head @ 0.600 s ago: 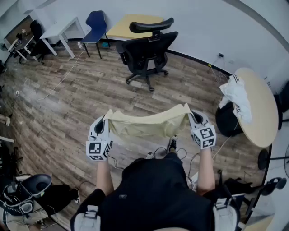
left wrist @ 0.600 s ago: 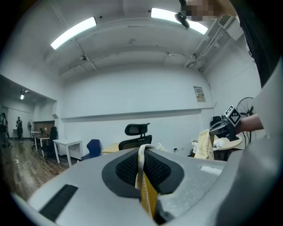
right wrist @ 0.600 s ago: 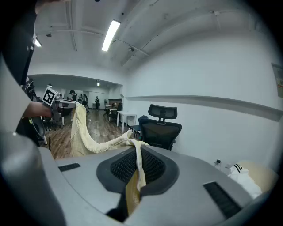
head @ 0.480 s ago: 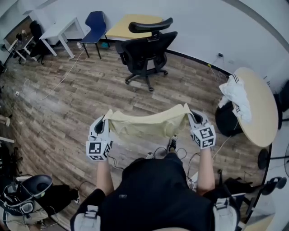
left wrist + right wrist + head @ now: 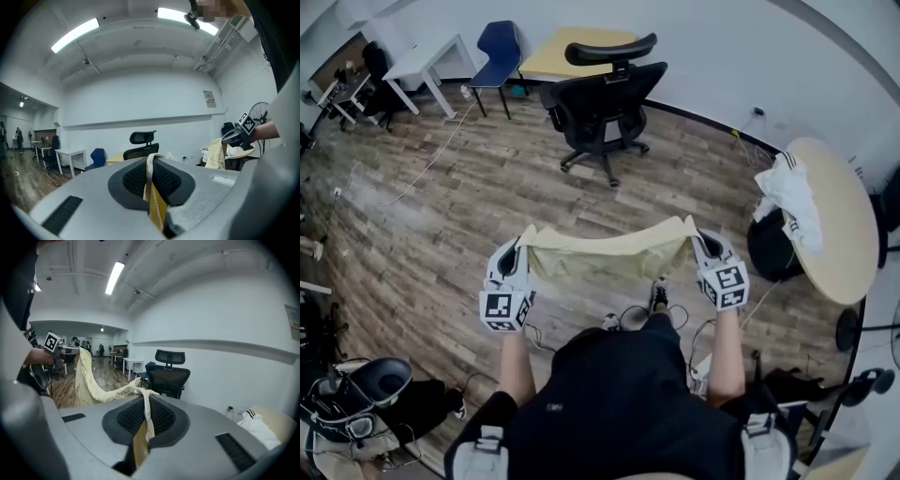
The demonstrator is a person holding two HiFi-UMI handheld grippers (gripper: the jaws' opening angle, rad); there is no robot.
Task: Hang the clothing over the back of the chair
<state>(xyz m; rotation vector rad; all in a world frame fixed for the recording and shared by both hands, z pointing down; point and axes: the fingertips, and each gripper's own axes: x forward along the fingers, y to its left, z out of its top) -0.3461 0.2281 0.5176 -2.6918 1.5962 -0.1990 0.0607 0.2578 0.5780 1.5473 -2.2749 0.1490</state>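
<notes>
A pale yellow garment (image 5: 609, 256) hangs stretched between my two grippers above the wooden floor. My left gripper (image 5: 521, 249) is shut on its left corner, and the cloth (image 5: 153, 187) shows pinched between the jaws. My right gripper (image 5: 695, 238) is shut on the right corner, with the garment (image 5: 140, 423) trailing away from it to the left. The black office chair (image 5: 605, 98) with a headrest stands ahead near the white wall, its back turned toward me; it also shows as the chair (image 5: 140, 146) in the left gripper view and the chair (image 5: 168, 373) in the right gripper view.
A round wooden table (image 5: 836, 225) at the right carries a white garment (image 5: 790, 199). A blue chair (image 5: 499, 52), a white desk (image 5: 422, 64) and a yellow table (image 5: 561, 52) stand at the back. Cables (image 5: 636, 317) lie on the floor by the person's feet.
The chair has shifted slightly up in the head view. Both grippers keep their hold on the garment.
</notes>
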